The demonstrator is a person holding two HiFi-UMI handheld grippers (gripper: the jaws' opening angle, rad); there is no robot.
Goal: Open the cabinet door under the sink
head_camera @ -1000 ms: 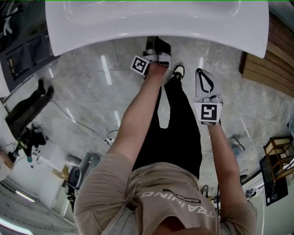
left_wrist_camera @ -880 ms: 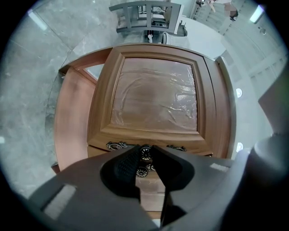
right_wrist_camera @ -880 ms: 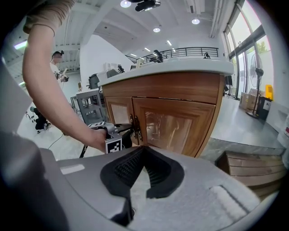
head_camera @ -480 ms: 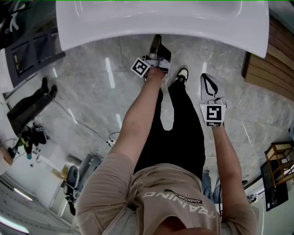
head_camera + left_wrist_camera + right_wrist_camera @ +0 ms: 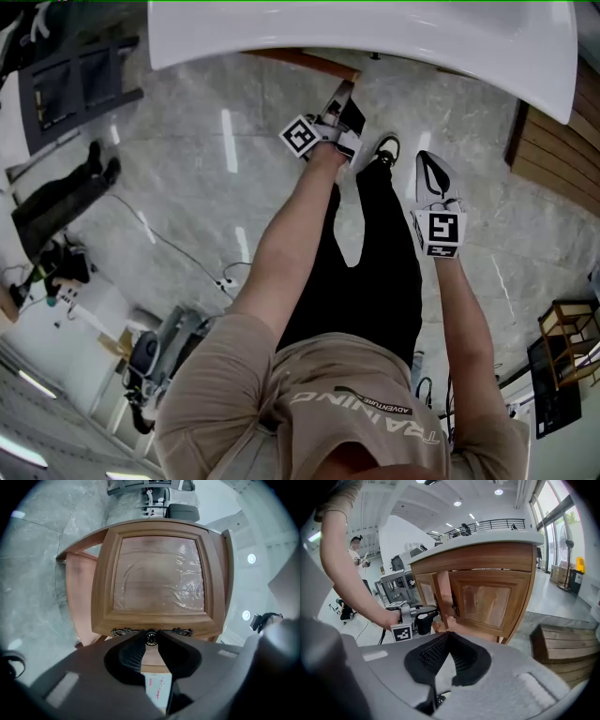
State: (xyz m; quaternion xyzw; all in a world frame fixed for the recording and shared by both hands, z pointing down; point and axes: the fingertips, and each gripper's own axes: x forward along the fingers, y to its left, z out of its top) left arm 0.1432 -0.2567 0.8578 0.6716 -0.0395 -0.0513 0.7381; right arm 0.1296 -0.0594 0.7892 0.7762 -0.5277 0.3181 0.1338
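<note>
the cabinet door (image 5: pixel 159 583) hangs under the white sink (image 5: pixel 375 37), the left 1 of 2 doors as the right gripper view shows them, and it stands swung partly out from the wooden cabinet, its top edge showing as a brown strip below the basin in the head view. clear film covers its centre panel (image 5: pixel 159 569). on its edge sits a small round knob (image 5: pixel 151 637) with an ornate dark metal plate (image 5: pixel 123 632) on either side. the left hand-held gripper (image 5: pixel 341 94) reaches level to this knob, its jaws closed on it at their tips, the marker cube (image 5: pixel 302 136) just behind. the second door (image 5: pixel 492 604) beside it lies flush in its frame under the pale worktop (image 5: pixel 487 538). the right hand-held gripper (image 5: pixel 447 637) hangs well apart from the cabinet, tilted downward over the grey marble floor (image 5: pixel 187 187), its jaws together with nothing between them. a low slatted wooden platform (image 5: pixel 567 644) lies on the floor to the right of the cabinet.
</note>
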